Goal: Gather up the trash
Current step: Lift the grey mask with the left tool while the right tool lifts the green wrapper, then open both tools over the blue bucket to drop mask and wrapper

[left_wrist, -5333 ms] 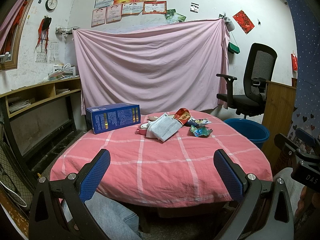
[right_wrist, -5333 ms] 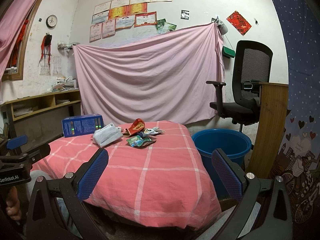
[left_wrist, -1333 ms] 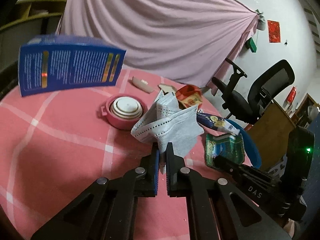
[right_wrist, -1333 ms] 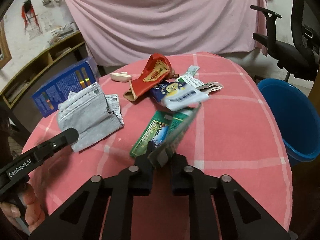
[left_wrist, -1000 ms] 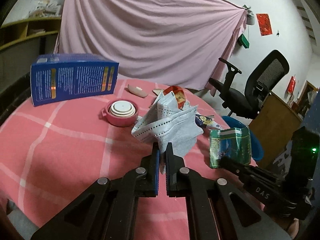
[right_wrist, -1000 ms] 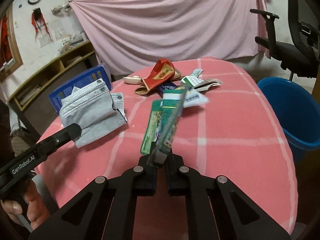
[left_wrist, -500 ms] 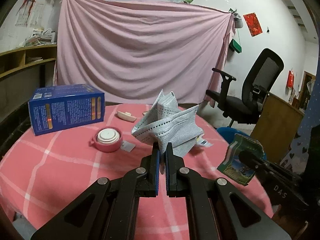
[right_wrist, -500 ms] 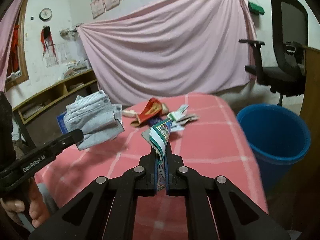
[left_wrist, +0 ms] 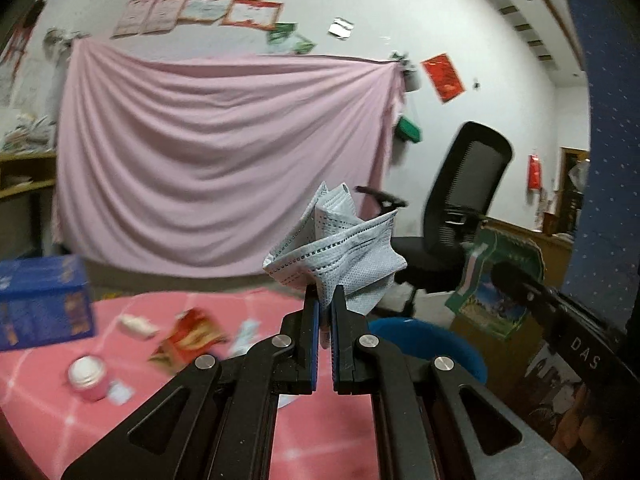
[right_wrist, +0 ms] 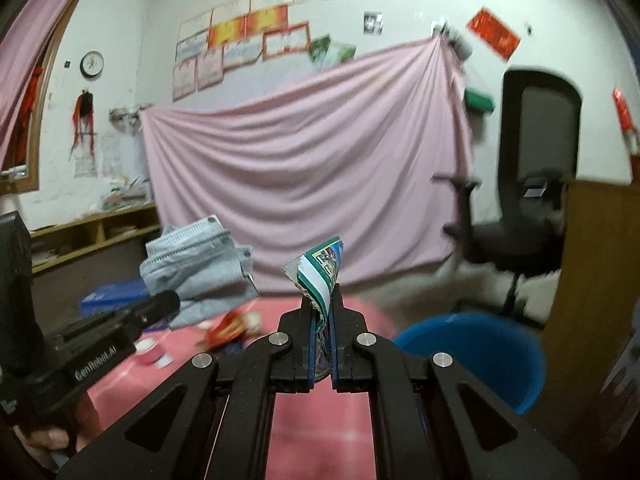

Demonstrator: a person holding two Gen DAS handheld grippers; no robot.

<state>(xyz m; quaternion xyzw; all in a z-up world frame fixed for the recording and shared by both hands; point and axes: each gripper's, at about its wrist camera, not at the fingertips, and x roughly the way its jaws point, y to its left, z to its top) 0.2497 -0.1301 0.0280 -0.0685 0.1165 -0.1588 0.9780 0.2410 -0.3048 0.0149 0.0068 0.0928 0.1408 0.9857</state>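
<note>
My left gripper (left_wrist: pixel 325 300) is shut on a crumpled grey face mask (left_wrist: pixel 340 256) and holds it in the air above the table's right side; the mask also shows in the right wrist view (right_wrist: pixel 196 264). My right gripper (right_wrist: pixel 322 300) is shut on a green snack wrapper (right_wrist: pixel 322 272), raised to the left of the blue bucket (right_wrist: pixel 476 352). The wrapper also shows in the left wrist view (left_wrist: pixel 496 284), with the bucket (left_wrist: pixel 424 344) below it. A red wrapper (left_wrist: pixel 188 340) and other scraps lie on the pink checked table (left_wrist: pixel 40 412).
A blue box (left_wrist: pixel 40 308) and a pink lidded jar (left_wrist: pixel 86 376) stand on the table's left. A black office chair (left_wrist: pixel 460 216) is behind the bucket, a wooden cabinet (right_wrist: pixel 592 280) to its right. A pink sheet (left_wrist: pixel 208 160) hangs on the back wall.
Both grippers have lifted higher and swung right toward the bucket with mask and wrapper still held. The table has dropped lower in both views.
</note>
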